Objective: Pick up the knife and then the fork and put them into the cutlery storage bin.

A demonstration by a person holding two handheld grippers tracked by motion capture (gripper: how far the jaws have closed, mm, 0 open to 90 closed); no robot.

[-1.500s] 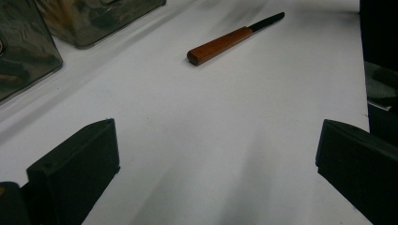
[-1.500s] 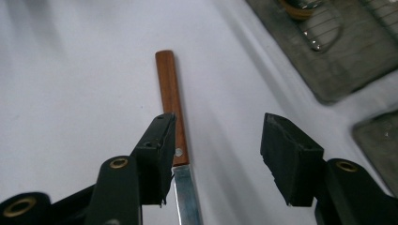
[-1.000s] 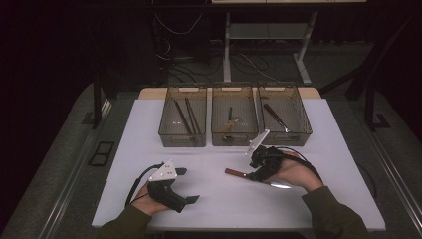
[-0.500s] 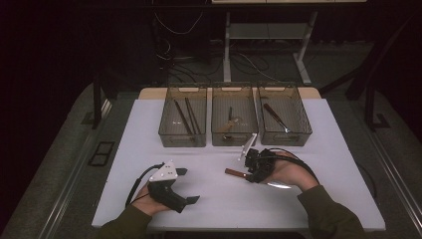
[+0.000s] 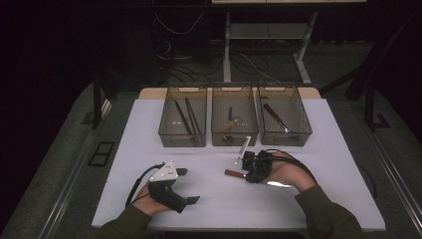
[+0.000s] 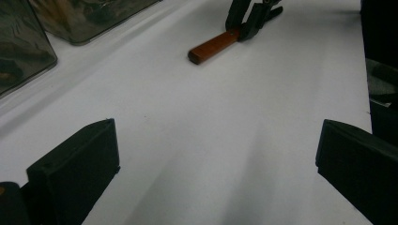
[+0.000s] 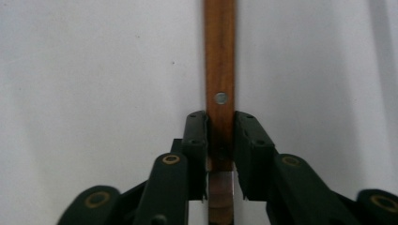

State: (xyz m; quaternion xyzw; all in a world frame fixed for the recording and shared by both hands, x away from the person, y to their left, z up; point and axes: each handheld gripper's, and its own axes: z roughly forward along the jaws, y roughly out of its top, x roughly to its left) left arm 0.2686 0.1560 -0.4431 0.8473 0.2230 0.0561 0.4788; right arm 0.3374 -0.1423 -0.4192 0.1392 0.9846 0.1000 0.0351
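From above, the right gripper [image 5: 247, 172] lies low on the white table [image 5: 308, 124], its jaws just closed onto a wooden-handled utensil [image 5: 233, 173] in front of three clear bins [image 5: 234, 130], while the left gripper [image 5: 184, 185] rests apart. The left gripper view shows its own jaws spread wide and empty, the handle [image 6: 213, 47] lying ahead. In the right gripper view both pads clamp the handle [image 7: 220, 70] near its metal end, so the far end may sag or swing once lifted.
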